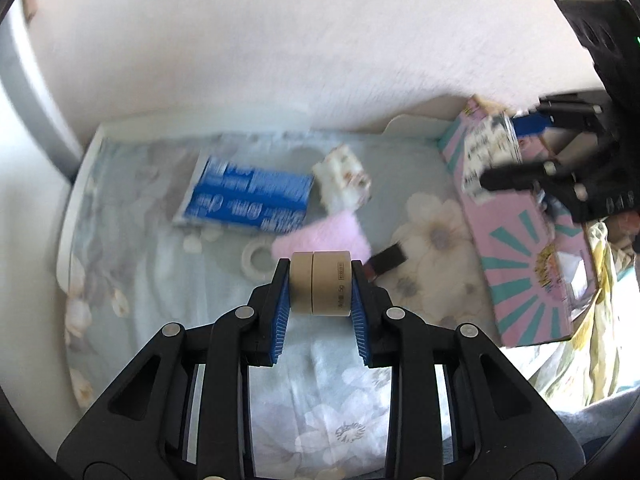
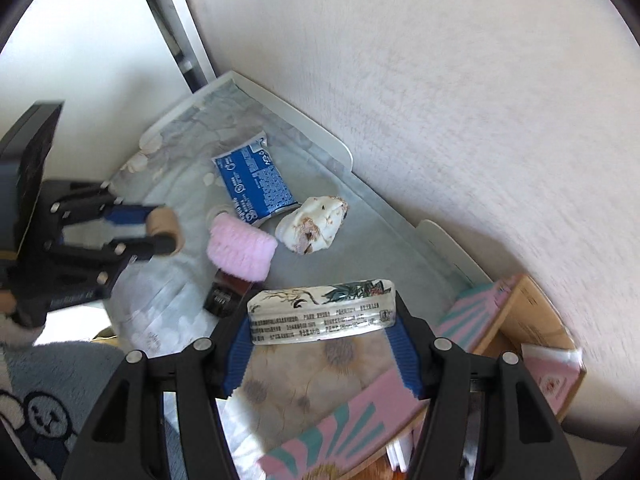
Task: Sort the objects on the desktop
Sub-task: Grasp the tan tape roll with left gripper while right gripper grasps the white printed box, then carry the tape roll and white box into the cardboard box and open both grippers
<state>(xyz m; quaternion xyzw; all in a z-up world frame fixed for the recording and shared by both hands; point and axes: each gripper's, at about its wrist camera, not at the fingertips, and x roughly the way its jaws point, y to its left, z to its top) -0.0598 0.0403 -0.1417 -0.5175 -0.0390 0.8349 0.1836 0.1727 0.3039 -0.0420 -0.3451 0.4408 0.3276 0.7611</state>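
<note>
- My left gripper (image 1: 321,284) is clamped on a tan round jar (image 1: 321,283), its blue pads pressed against the two flat ends, so the jar lies sideways between them, lifted above the floral cloth (image 1: 160,280).
- From my right wrist view the same jar (image 2: 165,224) shows at the tip of the left gripper (image 2: 160,229), off to the left and apart from the other items.
- My right gripper (image 2: 322,320) is closed on a clear-wrapped packet (image 2: 322,312) with printed text and a dark drawing, held across the full span between the blue pads.
- In the left wrist view that packet (image 1: 490,160) sits in the right gripper (image 1: 516,156) above the pink box (image 1: 520,264) with teal rays.
- The pink box (image 2: 352,416) lies just below my right gripper, with an open brown cardboard carton (image 2: 532,320) beside it against the wall.
- On the cloth ahead of the jar lies a fluffy pink item (image 1: 324,236), with a dark small object (image 1: 386,262) touching its right edge; I cannot tell what it is.
- Beyond the pink item rests a white crumpled wrapped snack (image 1: 342,176), and just left of it a blue packet (image 1: 248,196) lying flat.
- A white ring (image 1: 258,258) lies on the cloth just left of the jar.
- The cloth covers a white tray-like table (image 2: 320,136) with a raised rim, set against a pale textured wall (image 1: 280,40).
</note>
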